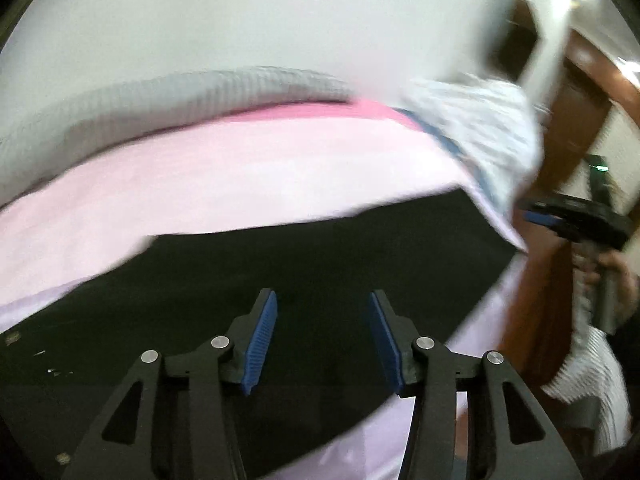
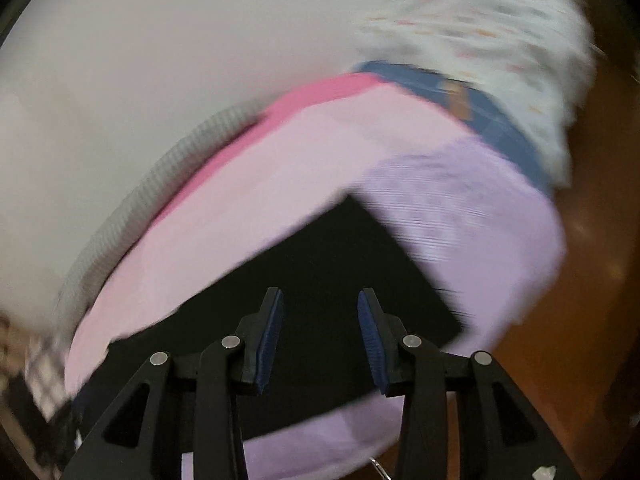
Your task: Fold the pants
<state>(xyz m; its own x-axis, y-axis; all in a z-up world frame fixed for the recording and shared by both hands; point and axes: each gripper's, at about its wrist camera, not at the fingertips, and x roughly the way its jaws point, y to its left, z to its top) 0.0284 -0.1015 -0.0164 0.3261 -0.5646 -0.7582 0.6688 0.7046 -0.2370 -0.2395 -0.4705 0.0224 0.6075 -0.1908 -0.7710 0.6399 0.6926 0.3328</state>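
Note:
The black pants [image 1: 304,264] lie flat on a pink sheet [image 1: 224,176]. In the right wrist view the pants [image 2: 328,264] show a squared corner toward the right. My left gripper [image 1: 323,340] is open and empty, just above the black cloth. My right gripper [image 2: 320,334] is open and empty, over the pants too. The right gripper also shows in the left wrist view [image 1: 576,220] at the far right, held by a hand. Both views are blurred by motion.
A grey ribbed cloth [image 1: 208,92] lies along the far edge, before a white wall. A white patterned cloth [image 2: 480,32] and a blue garment [image 2: 472,100] lie at the far right. A lilac sheet [image 2: 472,216] covers the right side. Brown wooden floor [image 2: 580,288] lies beyond.

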